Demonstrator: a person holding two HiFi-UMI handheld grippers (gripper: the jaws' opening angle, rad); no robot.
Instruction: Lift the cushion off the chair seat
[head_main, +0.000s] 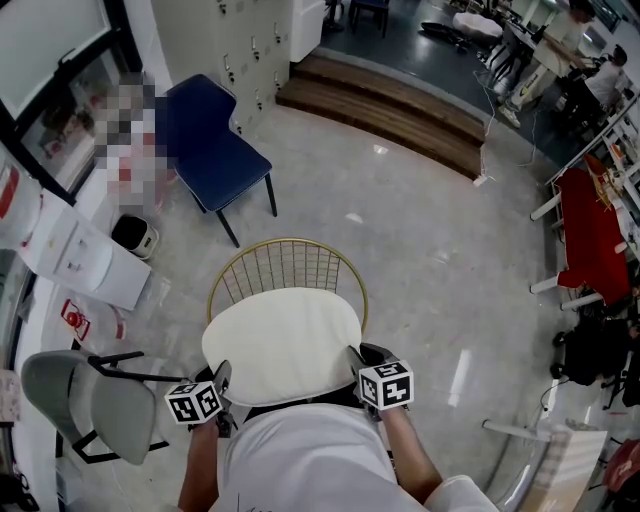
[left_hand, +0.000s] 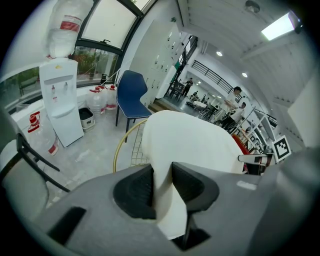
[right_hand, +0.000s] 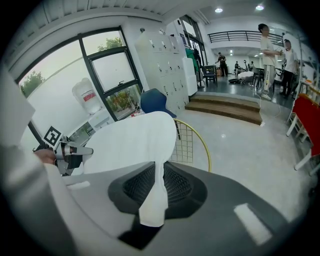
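A cream round cushion (head_main: 283, 343) is held over the gold wire chair (head_main: 288, 268), seen from above in the head view. My left gripper (head_main: 222, 383) is shut on the cushion's near left edge, and the cushion (left_hand: 192, 142) fills the gap between its dark pads. My right gripper (head_main: 354, 364) is shut on the near right edge, the cushion (right_hand: 131, 142) pinched thin between its jaws. The chair's gold rim (right_hand: 200, 142) and wire back show past the cushion. The seat below is hidden.
A blue chair (head_main: 213, 143) stands beyond the gold one. A grey chair (head_main: 80, 400) is at my left, a white water dispenser (head_main: 75, 258) by the window wall. Wooden steps (head_main: 390, 108) lie further off, and a red-covered table (head_main: 592, 235) at right.
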